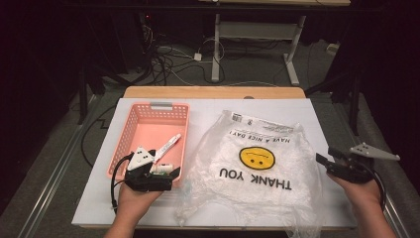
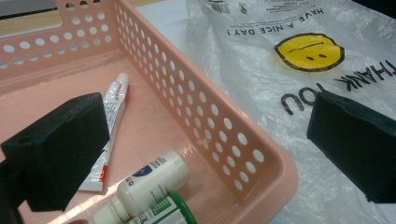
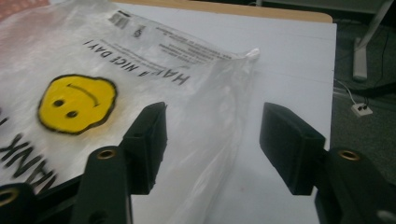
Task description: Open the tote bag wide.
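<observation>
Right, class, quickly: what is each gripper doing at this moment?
Left gripper: open, straddling the pink basket wall, gripping nothing.
Right gripper: open, empty, over the plastic bag.

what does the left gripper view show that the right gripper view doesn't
Left gripper view alone: the pink basket holding a toothpaste tube, a white bottle and a green-capped bottle.

Right gripper view alone: the table's far wooden edge, floor cables and a socket.

Both: the plastic bag with its yellow smiley face on the white tabletop, seen past open black jaws.
</observation>
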The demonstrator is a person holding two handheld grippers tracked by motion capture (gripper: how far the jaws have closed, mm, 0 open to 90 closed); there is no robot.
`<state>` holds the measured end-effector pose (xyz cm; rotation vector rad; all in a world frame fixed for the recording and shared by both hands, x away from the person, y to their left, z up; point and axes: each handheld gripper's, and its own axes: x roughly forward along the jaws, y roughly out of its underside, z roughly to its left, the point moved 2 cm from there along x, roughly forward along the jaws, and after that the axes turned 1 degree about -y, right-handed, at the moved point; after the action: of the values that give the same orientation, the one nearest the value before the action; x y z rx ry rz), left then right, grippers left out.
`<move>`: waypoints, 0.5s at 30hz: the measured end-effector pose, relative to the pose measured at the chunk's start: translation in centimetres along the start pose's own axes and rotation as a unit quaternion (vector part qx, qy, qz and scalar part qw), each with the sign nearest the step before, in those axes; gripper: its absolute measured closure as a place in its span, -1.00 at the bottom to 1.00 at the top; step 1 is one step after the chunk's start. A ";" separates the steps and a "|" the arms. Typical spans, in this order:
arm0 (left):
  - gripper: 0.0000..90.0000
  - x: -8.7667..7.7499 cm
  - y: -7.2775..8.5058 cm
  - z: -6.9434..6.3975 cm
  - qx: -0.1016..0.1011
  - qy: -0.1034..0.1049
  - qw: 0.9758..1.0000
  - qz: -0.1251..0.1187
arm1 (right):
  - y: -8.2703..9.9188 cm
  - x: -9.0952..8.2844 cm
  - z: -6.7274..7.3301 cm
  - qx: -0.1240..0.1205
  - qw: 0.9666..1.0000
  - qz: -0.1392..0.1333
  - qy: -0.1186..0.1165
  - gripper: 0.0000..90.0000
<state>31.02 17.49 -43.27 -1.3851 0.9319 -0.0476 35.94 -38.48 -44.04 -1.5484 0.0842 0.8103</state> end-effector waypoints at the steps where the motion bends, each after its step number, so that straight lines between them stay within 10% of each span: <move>1: -1.00 0.0 0.0 0.0 -0.001 0.000 1.000 -0.001 | 0.0 0.0 0.0 0.000 1.000 0.000 0.000 -0.11; 15: -1.00 -0.2 0.2 0.1 0.000 -0.002 1.000 -0.005 | -3.2 7.5 -2.9 0.022 0.999 0.042 -0.006 -0.52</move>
<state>30.86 17.72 -43.34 -1.3894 0.9215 -0.0531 44.43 -37.43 -45.51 -1.5070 0.1578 0.8777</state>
